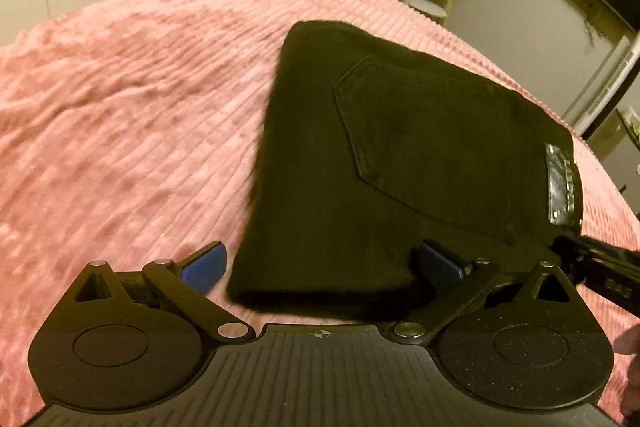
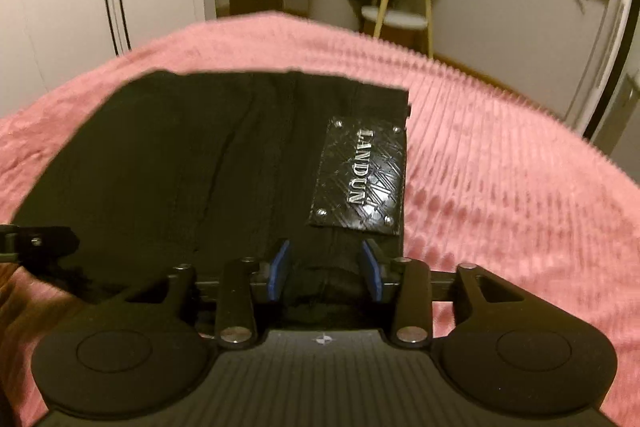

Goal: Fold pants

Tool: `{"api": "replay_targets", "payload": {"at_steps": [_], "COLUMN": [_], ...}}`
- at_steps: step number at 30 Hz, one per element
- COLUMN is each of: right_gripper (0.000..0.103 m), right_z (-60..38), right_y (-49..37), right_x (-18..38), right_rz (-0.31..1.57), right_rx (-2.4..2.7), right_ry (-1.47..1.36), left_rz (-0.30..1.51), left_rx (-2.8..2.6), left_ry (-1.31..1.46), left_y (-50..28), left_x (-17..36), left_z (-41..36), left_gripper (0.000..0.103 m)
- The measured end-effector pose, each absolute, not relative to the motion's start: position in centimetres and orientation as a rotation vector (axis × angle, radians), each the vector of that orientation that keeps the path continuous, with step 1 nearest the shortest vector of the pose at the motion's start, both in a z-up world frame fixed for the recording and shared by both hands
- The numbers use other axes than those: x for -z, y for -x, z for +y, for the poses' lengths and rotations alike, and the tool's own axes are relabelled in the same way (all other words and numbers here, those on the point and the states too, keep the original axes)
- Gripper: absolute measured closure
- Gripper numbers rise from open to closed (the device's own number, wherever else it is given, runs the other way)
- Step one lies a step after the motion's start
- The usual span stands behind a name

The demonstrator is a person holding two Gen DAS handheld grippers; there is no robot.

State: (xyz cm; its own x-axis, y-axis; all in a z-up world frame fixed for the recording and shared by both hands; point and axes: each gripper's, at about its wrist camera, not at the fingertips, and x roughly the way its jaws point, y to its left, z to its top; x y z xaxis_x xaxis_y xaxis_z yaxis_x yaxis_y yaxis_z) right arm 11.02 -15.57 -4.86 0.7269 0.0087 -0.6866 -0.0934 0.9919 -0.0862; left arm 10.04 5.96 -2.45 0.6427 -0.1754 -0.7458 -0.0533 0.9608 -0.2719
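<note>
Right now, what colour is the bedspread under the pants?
Pink, ribbed bedspread; clearest in the right wrist view.
</note>
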Motion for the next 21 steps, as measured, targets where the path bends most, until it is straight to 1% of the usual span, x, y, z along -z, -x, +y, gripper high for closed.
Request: {"api": "replay_targets", "payload": {"at_steps": [2,3,5,6,7,8,9,12,15,17,19,21], "right_gripper": [0.048,0.04,0.037,0.027,0.019,0.007,0.004,0.004,0.004,0.004,0.004,0.004], "right_z": [-15.7,-16.0,-16.7,-16.9,-16.9,-16.9,-16.7,-15.9,-15.0,-14.0,-13.3,-12.6], "right_y": [-9.2,-8.4,-7.1,-6.5,-5.6,-5.3,-4.8,-4.4,-3.9,-4.1,-3.3,-2.8], "right_x": [4.3,4.2,4.4,4.6,4.9,5.4,5.7,6.0,5.5,5.8,5.9,5.7], "right_rz": [0.74,0.751,0.769,0.78,0.801,0.816,0.829,0.879,0.88,0.931,0.877,0.863], "right_rx": [-0.05,-0.041,-0.037,-0.031,-0.021,-0.01,-0.001,-0.006,-0.007,0.013,-0.01,-0.034], "right_ry": [0.11,0.094,0.054,0.044,0.045,0.051,0.062,0.08,0.075,0.128,0.166,0.189], "left_rz": [0.851,0.842,0.822,0.811,0.806,0.806,0.81,0.829,0.849,0.854,0.852,0.854], "left_rx": [0.069,0.066,0.053,0.06,0.067,0.071,0.074,0.092,0.097,0.098,0.097,0.094], "left_ry": [0.268,0.257,0.232,0.212,0.198,0.186,0.18,0.171,0.18,0.175,0.15,0.129], "left_y": [-9.1,-8.6,-7.6,-6.9,-6.3,-5.7,-5.2,-4.0,-3.3,-2.8,-2.4,-2.4], "left_x": [1.9,1.6,1.0,0.7,0.5,0.3,0.2,0.2,0.2,0.2,0.3,0.4], "left_z": [5.8,5.7,5.3,5.0,4.7,4.4,4.2,3.7,3.7,3.7,3.4,3.2], "left_gripper": [0.0,0.0,0.0,0.0,0.0,0.0,0.0,0.0,0.0,0.0,0.0,0.0]}}
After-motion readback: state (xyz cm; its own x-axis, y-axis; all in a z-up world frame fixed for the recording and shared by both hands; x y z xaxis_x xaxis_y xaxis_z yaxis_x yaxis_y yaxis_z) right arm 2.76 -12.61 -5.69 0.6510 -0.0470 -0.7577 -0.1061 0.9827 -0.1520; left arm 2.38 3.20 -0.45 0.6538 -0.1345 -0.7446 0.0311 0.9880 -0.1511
